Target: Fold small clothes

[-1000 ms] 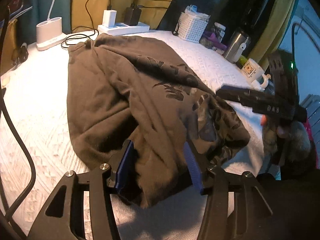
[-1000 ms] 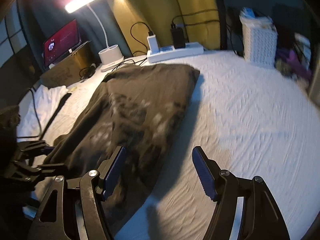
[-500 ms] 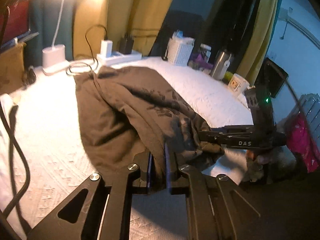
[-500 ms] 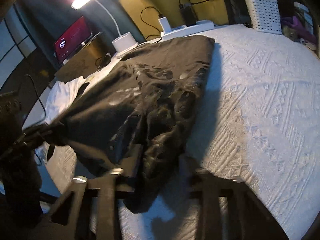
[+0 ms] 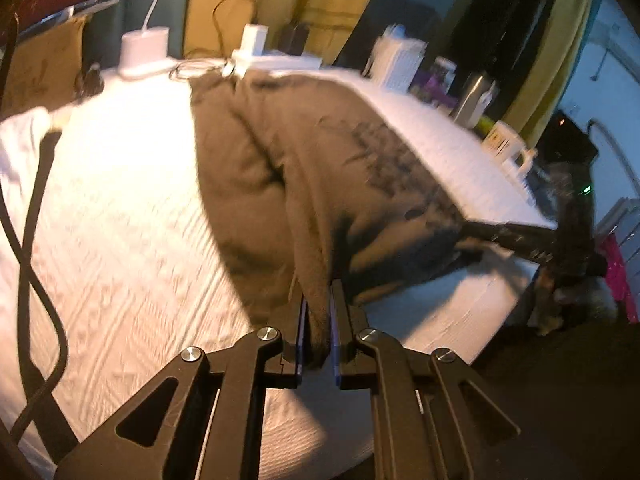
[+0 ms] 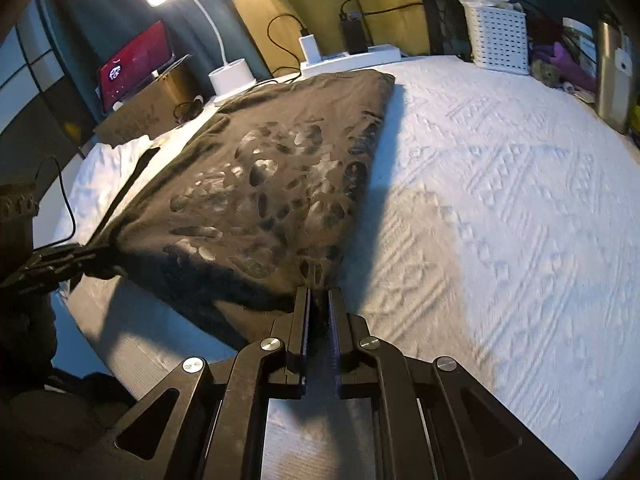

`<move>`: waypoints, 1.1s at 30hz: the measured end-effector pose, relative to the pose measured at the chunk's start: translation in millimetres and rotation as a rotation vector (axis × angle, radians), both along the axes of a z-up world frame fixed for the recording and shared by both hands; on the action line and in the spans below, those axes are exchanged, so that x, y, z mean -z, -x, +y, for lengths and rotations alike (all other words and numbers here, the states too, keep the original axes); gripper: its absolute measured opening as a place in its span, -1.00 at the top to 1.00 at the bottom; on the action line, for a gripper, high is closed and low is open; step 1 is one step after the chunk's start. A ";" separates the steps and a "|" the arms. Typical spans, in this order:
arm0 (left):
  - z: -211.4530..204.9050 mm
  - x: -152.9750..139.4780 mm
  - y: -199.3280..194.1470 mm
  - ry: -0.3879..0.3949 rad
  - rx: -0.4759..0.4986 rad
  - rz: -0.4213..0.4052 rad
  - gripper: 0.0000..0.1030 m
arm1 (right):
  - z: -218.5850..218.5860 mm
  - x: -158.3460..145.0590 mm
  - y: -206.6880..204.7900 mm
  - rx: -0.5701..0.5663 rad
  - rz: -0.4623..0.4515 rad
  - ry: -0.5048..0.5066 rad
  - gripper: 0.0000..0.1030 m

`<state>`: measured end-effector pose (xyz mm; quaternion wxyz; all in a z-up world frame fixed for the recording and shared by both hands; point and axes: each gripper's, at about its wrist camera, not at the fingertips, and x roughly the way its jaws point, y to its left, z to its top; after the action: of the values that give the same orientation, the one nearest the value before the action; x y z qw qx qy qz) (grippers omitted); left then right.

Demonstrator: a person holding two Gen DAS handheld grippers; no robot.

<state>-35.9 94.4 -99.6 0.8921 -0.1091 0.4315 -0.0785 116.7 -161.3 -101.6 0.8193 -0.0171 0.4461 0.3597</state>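
I had both tongs pinched on the near hem of the brown cotton T-shirt with the dark cracked print [image 6: 280,184], one at each near corner. The left gripper [image 5: 318,332] was clamped narrow on a bunched fold of cloth, and the right gripper [image 6: 319,312] was clamped narrow on the opposite corner. The shirt lay on the white textured bedspread [image 6: 500,200], its near edge lifted off the cover and its far edge resting close to the white power strip [image 6: 352,56].

The relation I judged the next move to hang on: the shirt ran straight away from both tongs, its long axis pointing from the held hem toward the power strip and the white desk lamp base [image 6: 232,78]. The hem stretched crosswise between my two hands. Neither hand looked nearer to the far edge, so I reckoned a fold forward over that axis would need both to travel together.

The right wrist view showed the printed face spread fairly flat and taut, with the left gripper [image 6: 60,264] at the far left corner. The left wrist view was motion-blurred but showed what the other hid: a deep ridge and slack fold running lengthwise down the shirt [image 5: 320,168], and the right gripper [image 5: 520,236] biting the far corner side-on. It also showed the white mug [image 5: 508,144] and steel flask [image 5: 474,100] along the bed's right side, well apart from the cloth.
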 end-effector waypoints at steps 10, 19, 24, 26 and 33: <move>8.1 3.7 10.7 0.037 -0.013 0.041 0.81 | -3.0 -2.6 15.0 0.018 -0.122 0.135 0.52; 12.5 -30.6 13.6 0.028 -0.021 -0.019 0.54 | -24.5 -15.0 2.2 0.093 -0.155 0.165 -0.28; 8.3 -46.7 -2.3 0.015 -0.019 -0.072 -0.03 | -17.1 -30.1 -1.3 0.076 -0.179 0.139 -0.28; 2.9 -49.6 -11.6 -0.013 -0.013 -0.087 -0.03 | -10.4 -35.1 -3.6 0.065 -0.189 0.130 -0.28; -12.8 -30.9 -55.2 -0.087 -0.021 -0.045 -0.04 | 15.7 -34.6 -18.3 0.025 -0.197 0.123 -0.28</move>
<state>19.3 81.6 -68.7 0.9061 -0.0732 0.4133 -0.0526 134.9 -145.6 -67.0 0.8611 -0.0971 0.3846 0.3181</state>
